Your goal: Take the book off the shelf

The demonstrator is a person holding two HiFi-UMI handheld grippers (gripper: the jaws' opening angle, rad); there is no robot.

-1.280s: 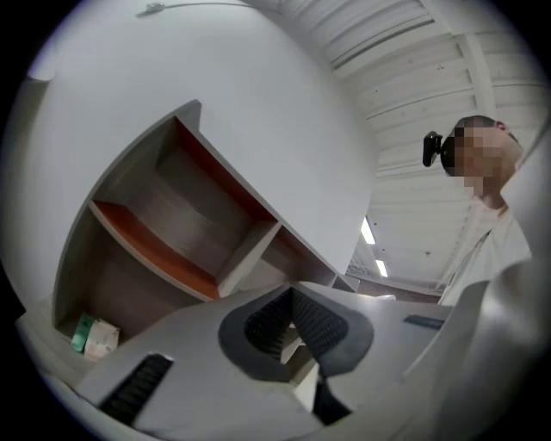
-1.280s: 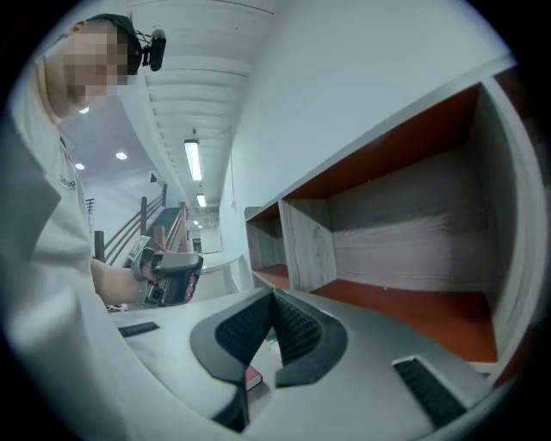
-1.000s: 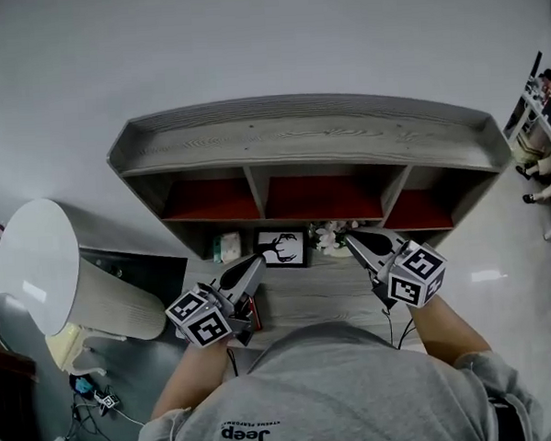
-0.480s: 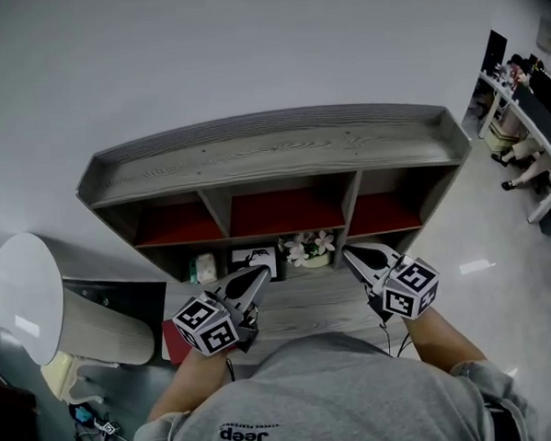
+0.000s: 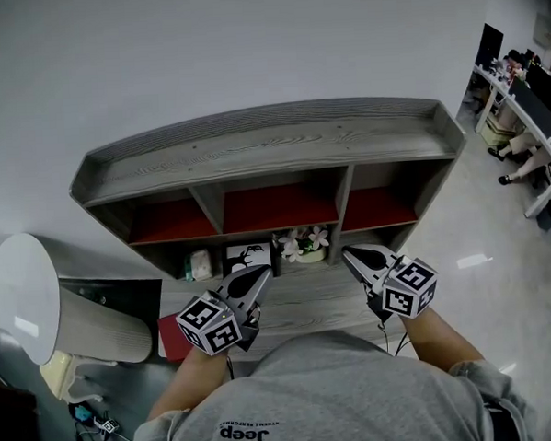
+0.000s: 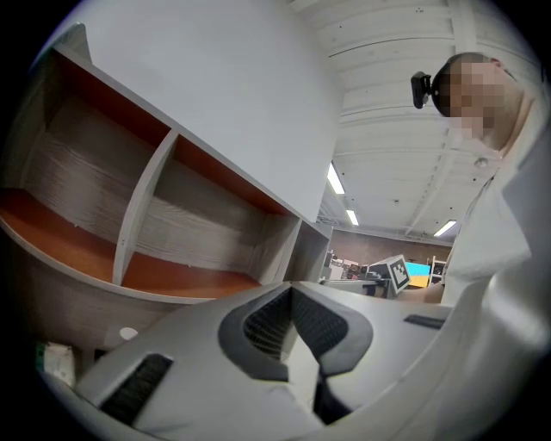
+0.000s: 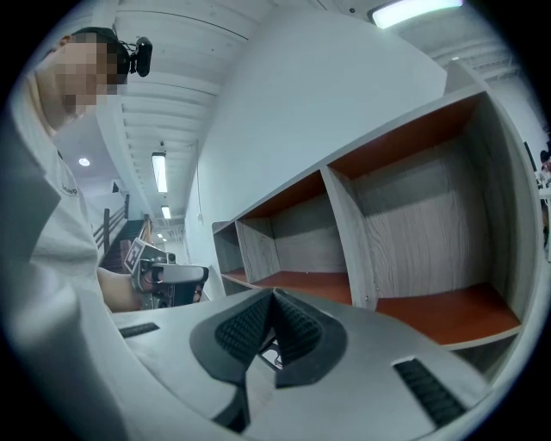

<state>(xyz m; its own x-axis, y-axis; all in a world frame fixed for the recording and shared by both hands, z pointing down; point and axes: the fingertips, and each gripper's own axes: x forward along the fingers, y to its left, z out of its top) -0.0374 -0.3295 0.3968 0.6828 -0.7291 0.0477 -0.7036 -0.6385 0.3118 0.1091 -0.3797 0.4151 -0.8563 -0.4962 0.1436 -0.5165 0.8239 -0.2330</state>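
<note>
A flat red thing (image 5: pixel 171 340), probably the book, lies off the shelf at the left edge of the grey wooden desk (image 5: pixel 307 301), largely hidden behind the left gripper (image 5: pixel 258 277). The grey wooden shelf unit (image 5: pixel 253 152) shows three bare red-floored compartments. The left and the right gripper (image 5: pixel 351 254) both have their jaws pressed together on nothing, apparently idle. The small ornaments (image 5: pixel 250 259) beneath the compartments are hard to identify.

Red book (image 5: pixel 171 340) lies flat; left end of desk (image 5: pixel 307 301).
</note>
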